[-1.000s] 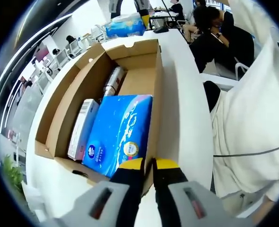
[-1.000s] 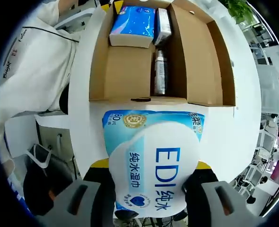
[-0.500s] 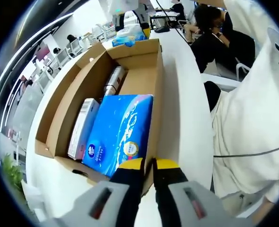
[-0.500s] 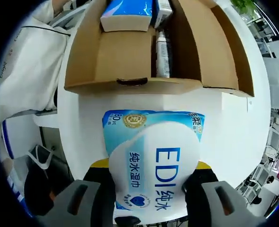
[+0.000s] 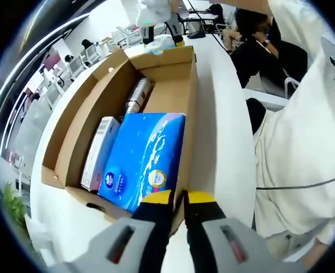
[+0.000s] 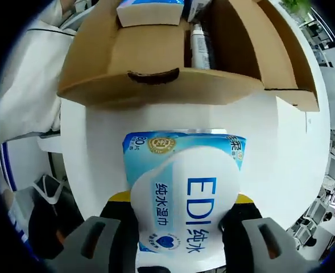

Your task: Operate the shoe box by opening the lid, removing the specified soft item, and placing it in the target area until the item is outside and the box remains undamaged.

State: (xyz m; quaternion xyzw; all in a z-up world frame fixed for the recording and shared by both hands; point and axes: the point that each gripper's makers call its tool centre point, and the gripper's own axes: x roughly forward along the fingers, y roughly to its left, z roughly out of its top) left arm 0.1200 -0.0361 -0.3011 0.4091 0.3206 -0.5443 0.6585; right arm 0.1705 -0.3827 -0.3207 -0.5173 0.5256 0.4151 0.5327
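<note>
Both hand-held grippers, left hand-held gripper (image 5: 177, 199) and right hand-held gripper (image 6: 181, 206), have grey bodies with black yellow-tipped jaws; person wears white top (image 5: 304, 142) with thin dark cord and dark lettering.

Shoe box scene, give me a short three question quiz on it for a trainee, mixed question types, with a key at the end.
1. True or false: the right gripper is shut on the wet wipes pack, outside the cardboard box.
2. Multiple choice: in the left gripper view, what lies in the box beside the blue tissue pack? A) a shoe B) a slim white carton C) a mug
3. Fill in: the left gripper pinches the box's near ____.

Key
1. True. The pack sits between the jaws, over the white table.
2. B. A silver bottle lies farther back.
3. Wall; the jaws look shut on its edge.
</note>
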